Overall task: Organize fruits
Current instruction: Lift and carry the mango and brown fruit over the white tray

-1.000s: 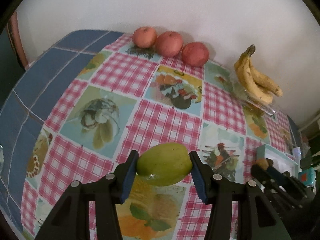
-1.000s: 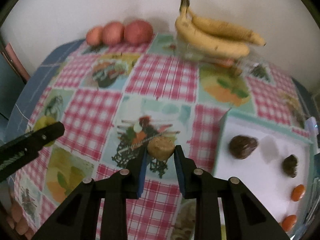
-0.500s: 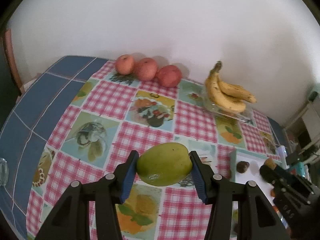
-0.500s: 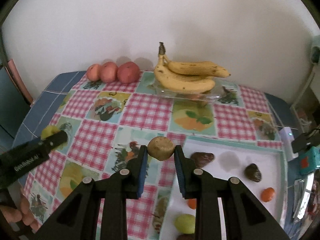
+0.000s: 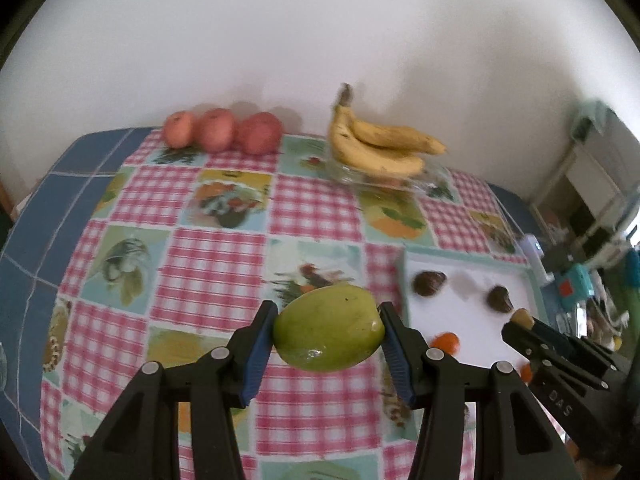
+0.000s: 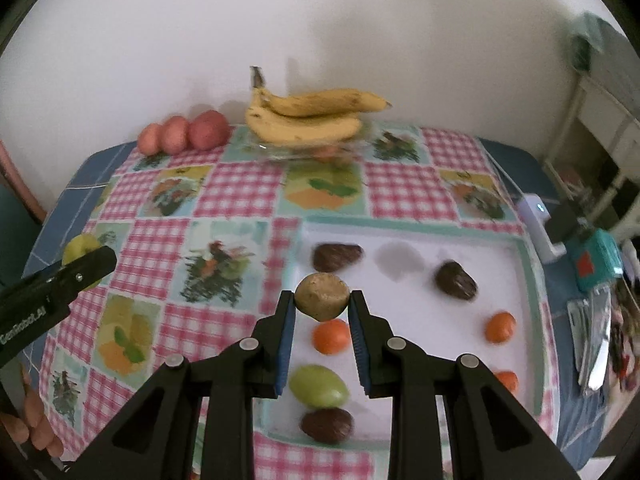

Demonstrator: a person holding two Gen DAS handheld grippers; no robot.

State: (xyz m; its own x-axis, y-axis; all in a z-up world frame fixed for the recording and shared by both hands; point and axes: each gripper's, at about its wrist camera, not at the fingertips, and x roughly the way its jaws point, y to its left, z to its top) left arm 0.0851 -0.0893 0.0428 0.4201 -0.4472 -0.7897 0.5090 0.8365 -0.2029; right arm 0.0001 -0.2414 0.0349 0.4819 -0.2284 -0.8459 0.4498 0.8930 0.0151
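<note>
My left gripper [image 5: 329,330] is shut on a green mango [image 5: 329,334], held above the checked tablecloth left of the white tray [image 5: 472,312]. My right gripper [image 6: 322,300] is shut on a small brown round fruit [image 6: 322,295], held above the left part of the white tray [image 6: 408,292]. The tray holds dark brown fruits [image 6: 337,257], small orange fruits [image 6: 330,336] and a green fruit [image 6: 319,385]. The right gripper also shows in the left wrist view [image 5: 520,322]; the left gripper also shows in the right wrist view [image 6: 86,258].
Three red apples [image 5: 218,132] stand in a row by the back wall. A banana bunch [image 5: 380,146] lies on a glass dish [image 5: 384,182]. A white device [image 6: 538,220], a teal box [image 6: 596,260] and packets lie right of the tray.
Both grippers have risen and pulled back, still holding their fruits. The right gripper has moved right, from over the tablecloth to over the tray.
</note>
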